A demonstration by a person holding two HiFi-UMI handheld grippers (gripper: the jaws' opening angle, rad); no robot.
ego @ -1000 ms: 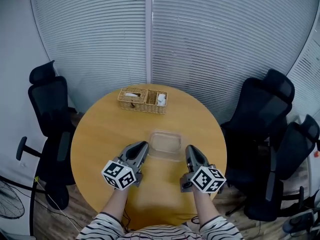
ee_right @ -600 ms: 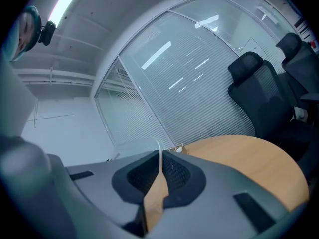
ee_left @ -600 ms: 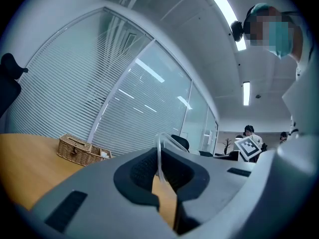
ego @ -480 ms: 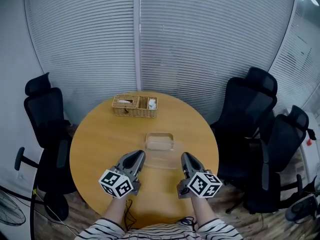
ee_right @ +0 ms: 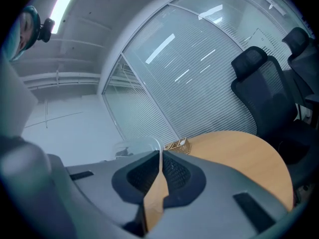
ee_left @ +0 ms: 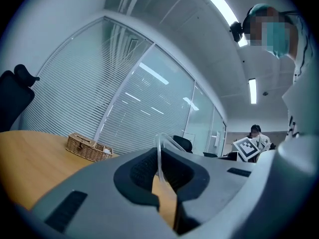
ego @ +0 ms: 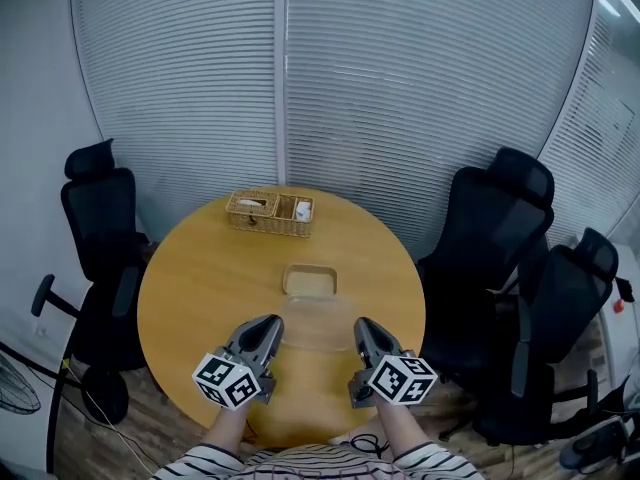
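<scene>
- Slatted blinds (ego: 300, 88) cover the glass wall behind everything.
- The round wooden surface (ego: 200, 278) sits below me, with its near rim by my sleeves.
- Black office chairs stand around it: one on my left (ego: 95, 218) and two on my right (ego: 490, 228).
- A wicker basket (ego: 268, 213) rests near the far rim of the surface. It is split into compartments, with something white in the right one.
- A clear container (ego: 309, 281) sits open near the middle of the surface, well apart from the basket.
- A clear lid (ego: 318, 330) is stretched between my two tools, just on my side of the container and off it. I cannot tell whether it touches the wood.
- My left hand-held gripper (ego: 268, 324) is at the lid's left edge. In the left gripper view its jaws are closed tight on the thin clear rim (ee_left: 159, 151), which stands up between the dark pads (ee_left: 139, 171).
- My right hand-held gripper (ego: 362, 326) takes the lid's right edge. In the right gripper view its jaws are likewise pinched on the clear rim, and the lid's curved corner (ee_right: 133, 146) shows to the left above them.
</scene>
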